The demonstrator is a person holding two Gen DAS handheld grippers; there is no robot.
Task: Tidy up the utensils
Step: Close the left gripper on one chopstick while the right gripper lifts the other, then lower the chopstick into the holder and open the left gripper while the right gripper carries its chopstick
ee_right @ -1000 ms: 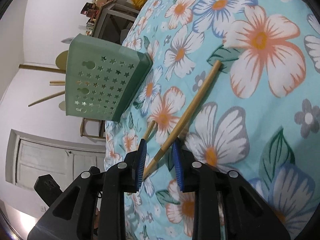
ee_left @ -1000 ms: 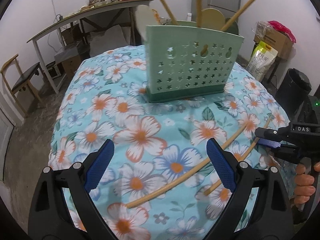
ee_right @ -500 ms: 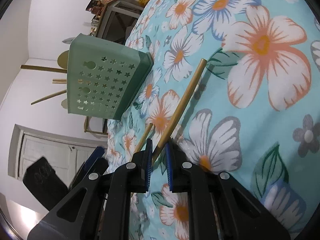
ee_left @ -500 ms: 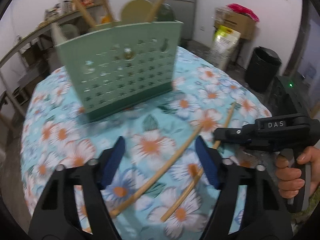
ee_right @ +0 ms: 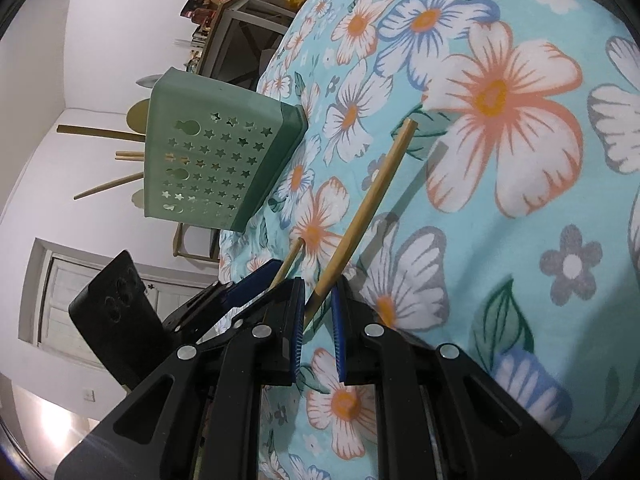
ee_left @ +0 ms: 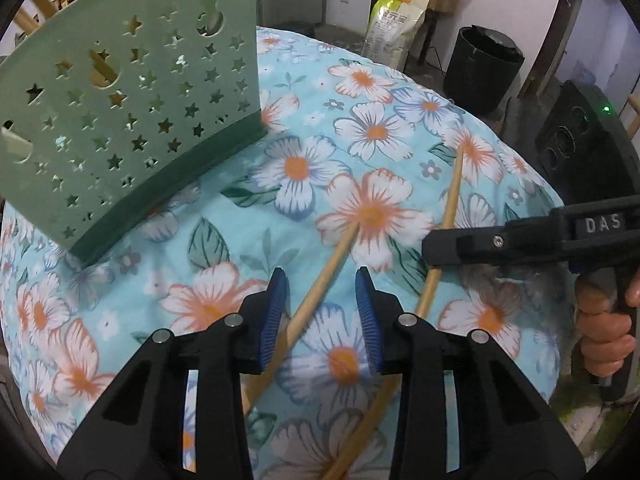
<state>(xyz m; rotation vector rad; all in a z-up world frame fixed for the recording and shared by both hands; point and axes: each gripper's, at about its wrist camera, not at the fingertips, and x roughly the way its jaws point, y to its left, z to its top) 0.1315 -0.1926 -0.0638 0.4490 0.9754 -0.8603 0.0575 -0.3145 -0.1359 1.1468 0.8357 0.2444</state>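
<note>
Left gripper (ee_left: 320, 312) half open, jaws closing around one chopstick (ee_left: 324, 276) on floral cloth (ee_left: 240, 232), pads not yet pressing. Right gripper (ee_right: 318, 316) nearly closed, pinching second chopstick (ee_right: 368, 204). Beyond: green utensil holder (ee_left: 132, 92), black bin (ee_left: 482, 64).

I see a rounded surface covered in a turquoise cloth printed with orange, white and blue flowers (ee_left: 360, 128). A pale green plastic utensil holder pierced with star-shaped holes (ee_left: 132, 112) stands on it, well ahead of my left fingers (ee_left: 276, 312) and off to their left. One slim bamboo stick (ee_left: 320, 280) lies on the cloth between those fingers; a second bamboo stick (ee_left: 452, 200) rises off the cloth just to their right.
</note>
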